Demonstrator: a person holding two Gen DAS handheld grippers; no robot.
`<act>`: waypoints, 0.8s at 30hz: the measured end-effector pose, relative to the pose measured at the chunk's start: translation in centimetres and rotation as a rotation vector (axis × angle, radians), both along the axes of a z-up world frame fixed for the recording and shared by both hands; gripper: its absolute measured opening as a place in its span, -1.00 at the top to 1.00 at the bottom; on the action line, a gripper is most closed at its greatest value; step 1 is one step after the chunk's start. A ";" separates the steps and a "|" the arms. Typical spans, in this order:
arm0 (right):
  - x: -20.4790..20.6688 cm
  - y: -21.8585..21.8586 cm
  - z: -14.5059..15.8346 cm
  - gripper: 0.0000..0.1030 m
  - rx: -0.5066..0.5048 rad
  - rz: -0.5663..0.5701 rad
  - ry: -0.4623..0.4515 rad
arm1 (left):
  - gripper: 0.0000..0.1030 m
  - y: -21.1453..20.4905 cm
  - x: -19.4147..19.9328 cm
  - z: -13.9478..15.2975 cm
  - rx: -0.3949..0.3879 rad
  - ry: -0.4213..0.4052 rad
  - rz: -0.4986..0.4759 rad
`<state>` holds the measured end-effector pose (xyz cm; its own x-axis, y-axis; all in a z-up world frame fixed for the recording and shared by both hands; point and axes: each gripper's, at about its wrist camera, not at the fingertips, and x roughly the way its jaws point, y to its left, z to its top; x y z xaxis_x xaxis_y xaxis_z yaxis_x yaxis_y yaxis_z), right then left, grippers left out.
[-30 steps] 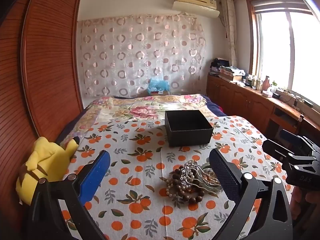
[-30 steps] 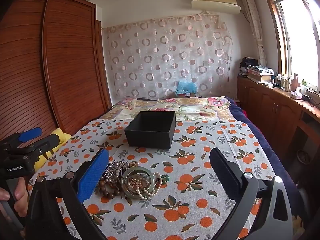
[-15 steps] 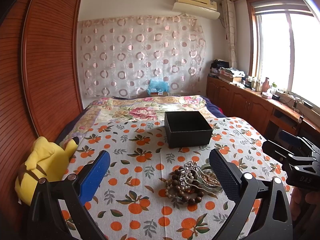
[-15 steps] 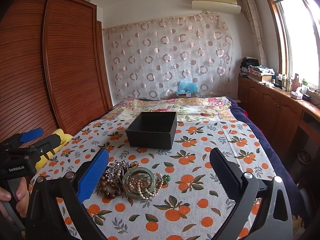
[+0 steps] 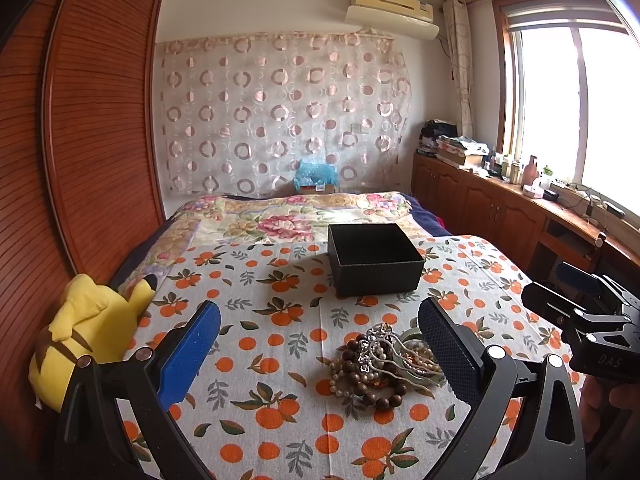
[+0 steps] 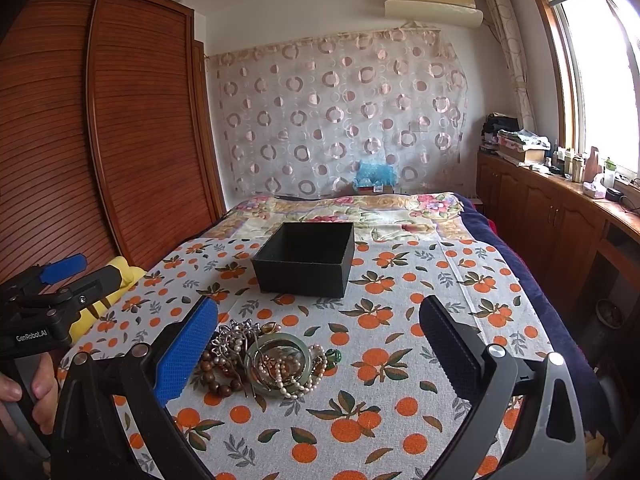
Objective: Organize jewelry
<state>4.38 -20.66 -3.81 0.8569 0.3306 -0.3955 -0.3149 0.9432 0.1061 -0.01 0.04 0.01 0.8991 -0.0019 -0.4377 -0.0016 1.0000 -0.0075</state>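
Note:
A pile of jewelry (image 5: 384, 364) lies on the orange-print cloth: brown bead bracelets, pearl strands, a silver hair comb and a green bangle (image 6: 280, 356). It also shows in the right wrist view (image 6: 260, 356). An open, empty black box (image 5: 374, 258) stands behind it, also in the right wrist view (image 6: 306, 258). My left gripper (image 5: 320, 344) is open and empty, above the cloth just left of the pile. My right gripper (image 6: 320, 344) is open and empty, just right of the pile.
A yellow plush toy (image 5: 84, 328) lies at the bed's left edge by the wooden wardrobe (image 5: 80, 140). A floral quilt (image 5: 296, 216) covers the far bed. Wooden cabinets (image 6: 560, 224) with clutter line the right wall under the window.
Both grippers have drawn back and risen very slightly; the box and pile sit a touch lower in view. Nothing was taken hold of.

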 end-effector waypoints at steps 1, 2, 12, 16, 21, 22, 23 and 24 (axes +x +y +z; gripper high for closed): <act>0.0 0.1 0.0 -0.96 0.000 -0.001 -0.001 | -0.86 0.0 0.0 0.0 0.000 0.000 0.000; 0.0 0.2 0.0 -0.96 -0.001 -0.001 -0.001 | -0.86 0.0 0.0 0.0 0.000 0.000 0.000; 0.0 0.1 -0.1 -0.96 0.000 0.002 0.001 | -0.86 0.0 0.0 0.0 -0.001 -0.001 0.000; 0.0 0.1 -0.1 -0.96 0.000 0.001 0.002 | -0.86 0.0 0.0 0.0 -0.001 -0.001 0.000; 0.0 0.3 -0.1 -0.96 -0.002 0.002 0.002 | -0.86 0.0 0.0 0.0 -0.002 -0.001 0.000; 0.0 0.0 -0.2 -0.96 0.000 0.002 0.002 | -0.86 0.0 0.0 0.0 -0.002 -0.001 0.000; 0.0 -0.1 -0.2 -0.96 0.000 0.001 0.002 | -0.86 0.0 0.0 0.0 -0.002 -0.001 0.000; 0.0 0.0 -0.2 -0.96 0.001 0.001 0.003 | -0.86 0.0 0.0 0.0 -0.001 -0.002 0.000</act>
